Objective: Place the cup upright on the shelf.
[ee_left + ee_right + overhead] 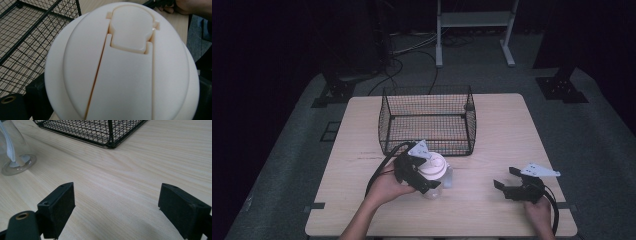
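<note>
A clear bottle (443, 181) with a round cream-white lid (433, 164) stands on the wooden table (504, 131), just in front of a black wire basket (385, 125). My left gripper (427, 173) is shut on the bottle at its lid (125, 65), with a black jaw on either side. In the right gripper view the bottle's clear base (15, 160) rests on the table, with a white strap seen at it. My right gripper (506, 177) sits low near the table's front right, open, with bare wood between its jaws (116, 202).
The wire basket (27, 32) looks empty, and its near corner (110, 135) lies ahead of the right gripper. Past the table, cables and a white frame stand on the grey floor (472, 30).
</note>
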The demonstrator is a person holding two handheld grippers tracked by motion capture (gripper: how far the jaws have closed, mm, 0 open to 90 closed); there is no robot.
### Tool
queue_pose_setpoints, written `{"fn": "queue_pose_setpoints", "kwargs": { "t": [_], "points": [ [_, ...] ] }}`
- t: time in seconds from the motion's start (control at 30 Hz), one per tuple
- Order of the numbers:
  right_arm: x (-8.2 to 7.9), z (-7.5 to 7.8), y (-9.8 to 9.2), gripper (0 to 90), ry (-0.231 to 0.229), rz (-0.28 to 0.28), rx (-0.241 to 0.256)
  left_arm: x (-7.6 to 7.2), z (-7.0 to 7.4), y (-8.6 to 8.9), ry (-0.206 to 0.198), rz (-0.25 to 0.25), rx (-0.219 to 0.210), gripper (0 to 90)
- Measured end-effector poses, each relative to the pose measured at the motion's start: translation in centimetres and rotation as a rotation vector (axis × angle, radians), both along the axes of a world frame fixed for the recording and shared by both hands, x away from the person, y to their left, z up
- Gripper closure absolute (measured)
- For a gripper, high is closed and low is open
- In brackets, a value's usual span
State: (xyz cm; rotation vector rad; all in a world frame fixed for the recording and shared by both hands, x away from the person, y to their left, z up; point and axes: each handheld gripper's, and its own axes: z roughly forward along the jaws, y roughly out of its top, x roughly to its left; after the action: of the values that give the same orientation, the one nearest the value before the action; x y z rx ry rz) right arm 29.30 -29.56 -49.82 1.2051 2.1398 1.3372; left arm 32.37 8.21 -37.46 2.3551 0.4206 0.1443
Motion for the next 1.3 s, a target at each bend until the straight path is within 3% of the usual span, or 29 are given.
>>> {"fn": "queue_pose_setpoints", "kwargs": {
  "t": [0.4, 1.3],
  "points": [
    [0.0, 0.0, 0.0, 12.9, -0.005, 0.002, 0.000, 0.6, 1.9, -0.5, -0.023, -0.021, 0.034, 5.5],
    [0.0, 0.0, -0.1, 12.9, -0.003, 0.001, 0.005, 4.2, 11.4, -3.3, -0.089, -0.048, 0.108, 5.5]
  ]
}}
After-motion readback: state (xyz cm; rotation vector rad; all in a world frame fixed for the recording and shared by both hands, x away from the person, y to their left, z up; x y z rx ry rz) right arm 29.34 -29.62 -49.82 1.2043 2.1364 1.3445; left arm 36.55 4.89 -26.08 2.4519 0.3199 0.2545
